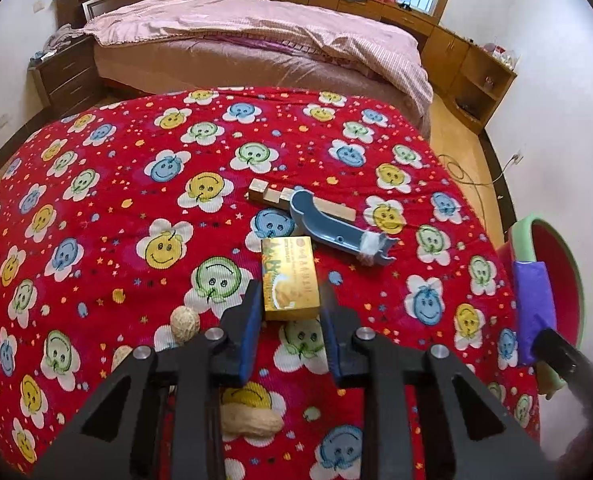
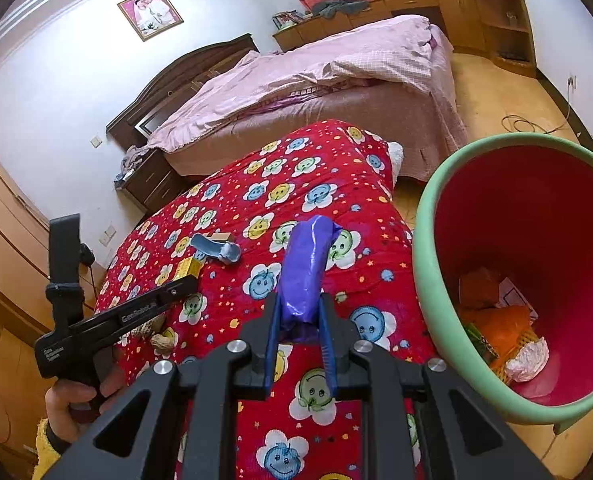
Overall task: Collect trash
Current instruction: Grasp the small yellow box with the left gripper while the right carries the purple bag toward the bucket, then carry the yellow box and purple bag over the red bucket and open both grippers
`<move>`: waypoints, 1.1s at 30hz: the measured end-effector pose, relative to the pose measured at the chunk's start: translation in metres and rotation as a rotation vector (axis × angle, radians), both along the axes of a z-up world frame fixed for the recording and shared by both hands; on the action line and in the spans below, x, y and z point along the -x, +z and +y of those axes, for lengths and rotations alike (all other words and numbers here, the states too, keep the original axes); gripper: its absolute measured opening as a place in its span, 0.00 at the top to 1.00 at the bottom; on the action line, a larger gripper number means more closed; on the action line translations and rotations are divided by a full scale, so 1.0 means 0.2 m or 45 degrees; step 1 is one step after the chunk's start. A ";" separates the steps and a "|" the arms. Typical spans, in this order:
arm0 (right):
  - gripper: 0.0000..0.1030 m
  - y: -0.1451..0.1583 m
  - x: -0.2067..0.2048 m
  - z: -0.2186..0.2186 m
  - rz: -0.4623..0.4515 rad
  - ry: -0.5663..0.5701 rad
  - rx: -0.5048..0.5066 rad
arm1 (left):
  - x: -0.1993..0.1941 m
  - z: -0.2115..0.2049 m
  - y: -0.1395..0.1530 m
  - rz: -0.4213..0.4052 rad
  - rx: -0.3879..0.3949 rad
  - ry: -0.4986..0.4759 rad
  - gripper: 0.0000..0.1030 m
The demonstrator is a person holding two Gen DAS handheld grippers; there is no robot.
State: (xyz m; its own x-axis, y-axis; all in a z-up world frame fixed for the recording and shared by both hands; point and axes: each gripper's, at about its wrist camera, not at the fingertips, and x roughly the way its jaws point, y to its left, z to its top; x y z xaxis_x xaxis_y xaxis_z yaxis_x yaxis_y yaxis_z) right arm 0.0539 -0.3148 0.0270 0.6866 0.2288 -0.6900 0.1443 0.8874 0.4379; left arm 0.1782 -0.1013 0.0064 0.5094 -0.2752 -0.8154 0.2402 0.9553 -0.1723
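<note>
The left gripper [image 1: 290, 300] pinches a glossy gold rectangular box [image 1: 289, 278] on the red flowered cloth [image 1: 136, 200]. The right gripper [image 2: 300, 330] clamps a crinkled purple wrapper [image 2: 306, 272] beside the round green-rimmed bin [image 2: 428, 256].

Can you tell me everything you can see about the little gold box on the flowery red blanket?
The gold box is a small, shiny rectangular carton, like cardboard, printed with yellow and green pictures and writing too small to read. It lies flat on the red flowery blanket, closed and undented. The left gripper has it between its blue pads, about pressing its near end. Just beyond lies a blue-grey plastic piece, close to its far corner.
</note>
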 end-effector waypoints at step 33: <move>0.80 0.11 0.38 -0.38 -0.103 -0.286 -0.001 | 0.33 -0.48 0.33 -0.125 0.151 -0.359 0.73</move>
